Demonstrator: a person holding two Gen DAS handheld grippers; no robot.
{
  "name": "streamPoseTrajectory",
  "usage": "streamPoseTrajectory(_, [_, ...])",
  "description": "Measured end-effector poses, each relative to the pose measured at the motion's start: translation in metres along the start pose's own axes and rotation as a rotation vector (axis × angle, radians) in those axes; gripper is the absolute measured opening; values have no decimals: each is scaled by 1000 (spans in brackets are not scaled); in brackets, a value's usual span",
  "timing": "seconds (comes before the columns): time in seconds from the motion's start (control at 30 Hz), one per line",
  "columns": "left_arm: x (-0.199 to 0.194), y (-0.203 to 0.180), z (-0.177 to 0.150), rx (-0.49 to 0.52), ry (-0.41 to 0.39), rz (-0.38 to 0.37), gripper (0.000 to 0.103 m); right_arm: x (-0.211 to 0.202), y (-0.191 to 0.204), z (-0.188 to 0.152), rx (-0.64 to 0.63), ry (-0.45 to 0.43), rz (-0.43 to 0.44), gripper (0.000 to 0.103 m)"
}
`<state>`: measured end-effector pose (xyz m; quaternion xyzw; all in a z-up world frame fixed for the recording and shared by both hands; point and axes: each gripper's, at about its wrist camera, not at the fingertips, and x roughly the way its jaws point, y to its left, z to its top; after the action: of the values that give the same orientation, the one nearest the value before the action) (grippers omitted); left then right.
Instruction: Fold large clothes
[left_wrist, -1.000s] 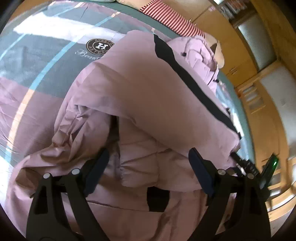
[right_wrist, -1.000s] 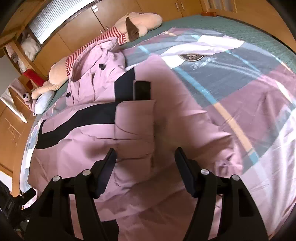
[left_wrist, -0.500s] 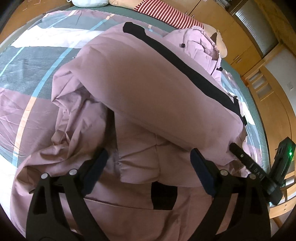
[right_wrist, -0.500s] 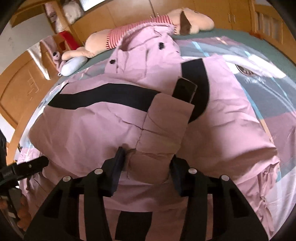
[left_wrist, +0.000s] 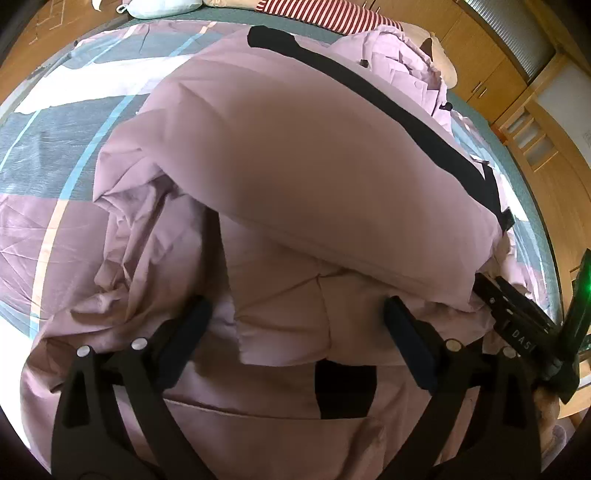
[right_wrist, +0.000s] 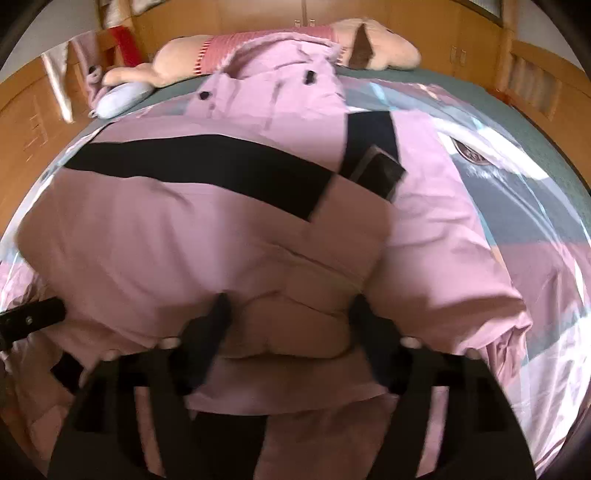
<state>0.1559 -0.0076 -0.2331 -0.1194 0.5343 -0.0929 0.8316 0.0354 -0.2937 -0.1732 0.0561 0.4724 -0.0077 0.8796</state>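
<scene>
Since the earlier frames, both grippers have closed in on the puffy pink quilted jacket with black stripes (left_wrist: 314, 177), and its folded-over bulk now fills far more of each view, covering the round crest on the bedspread that the left wrist view showed before. On the left, the left gripper (left_wrist: 295, 325) hovers over a loose pink flap, fingers spread wide and grasping nothing. Just ahead of it lies the folded jacket panel, its long black stripe (left_wrist: 406, 110) running diagonally toward the far right. The jacket rests on the pink, grey and white patterned bedspread (left_wrist: 48, 155), with its buttoned collar toward the striped plush toy (right_wrist: 280, 51) at the head of the bed. On the right, the right gripper (right_wrist: 290, 321) straddles a bunched pink fold at the near edge; the fingers stand apart with cloth between them, but the view is blurred and contact cannot be confirmed, so its state cannot be told. Judged from the layout, the step in hand is the fold of one side across the body. The next move probably calls for pinching the near hem at two separated points and carrying it toward the collar evenly, keeping the padded layers from sliding.
</scene>
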Motion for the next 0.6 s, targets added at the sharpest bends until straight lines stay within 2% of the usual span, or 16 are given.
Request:
streamPoseTrajectory(0.1, [2,-2,0,11,3,5,99,2,-5,-1,28,7,22,77])
streamPoseTrajectory(0.6, [8,-8,1,28,2,18,101,2,1,-4,-2,-6,-9,85])
